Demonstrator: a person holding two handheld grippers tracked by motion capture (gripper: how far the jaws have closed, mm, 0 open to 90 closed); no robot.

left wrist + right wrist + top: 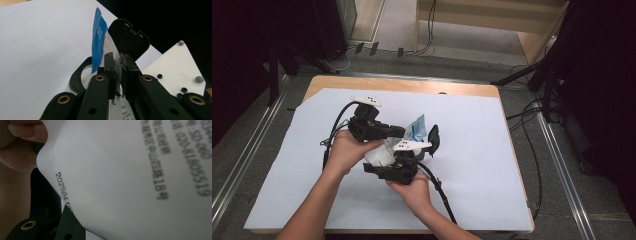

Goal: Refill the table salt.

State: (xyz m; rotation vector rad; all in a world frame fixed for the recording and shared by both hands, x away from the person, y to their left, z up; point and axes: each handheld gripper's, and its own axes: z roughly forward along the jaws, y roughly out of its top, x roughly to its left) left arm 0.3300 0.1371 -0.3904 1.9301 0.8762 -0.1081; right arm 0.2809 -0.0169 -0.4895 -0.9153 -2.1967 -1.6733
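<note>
A white pouch with a blue top edge is held up between both grippers over the middle of the table. My left gripper comes in from the left. In the left gripper view its jaws are shut on a thin edge of the pouch. My right gripper reaches up from below, and its black fingers stand on either side of the pouch's body, closed on it. In the right gripper view the pouch with its black print lies very close, hiding most of the fingers.
A pale sheet covers the wooden table. Black cables run along the floor at the right, and dark stands rise at both back corners. A thumb rests against the pouch's corner.
</note>
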